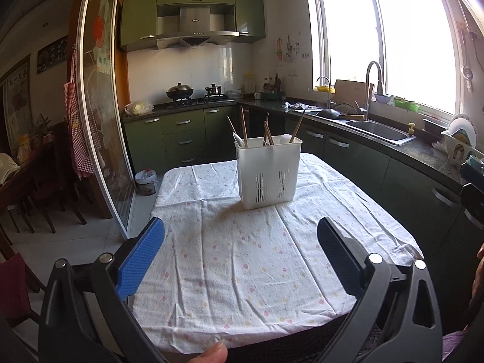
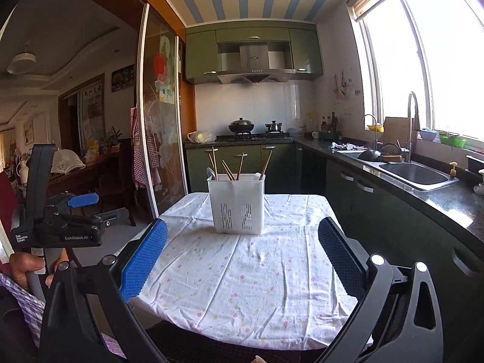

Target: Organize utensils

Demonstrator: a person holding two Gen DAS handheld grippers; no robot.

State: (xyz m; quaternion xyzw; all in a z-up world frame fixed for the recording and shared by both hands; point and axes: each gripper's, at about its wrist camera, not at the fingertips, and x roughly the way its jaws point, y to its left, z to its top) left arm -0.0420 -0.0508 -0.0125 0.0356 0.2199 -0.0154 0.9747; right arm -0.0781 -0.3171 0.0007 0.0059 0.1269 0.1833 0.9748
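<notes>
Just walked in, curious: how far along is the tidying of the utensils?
It looks finished or not begun. The chopsticks and a spoon stand in the white holder on the tablecloth, with nothing loose around it. The left tool and right tool are open, holding nothing.

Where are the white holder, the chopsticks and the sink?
holder (image 1: 266,178), left wrist view, front wall.
chopsticks (image 1: 243,127), left wrist view, one stick's shaft.
sink (image 2: 414,174), right wrist view, basin floor.
</notes>
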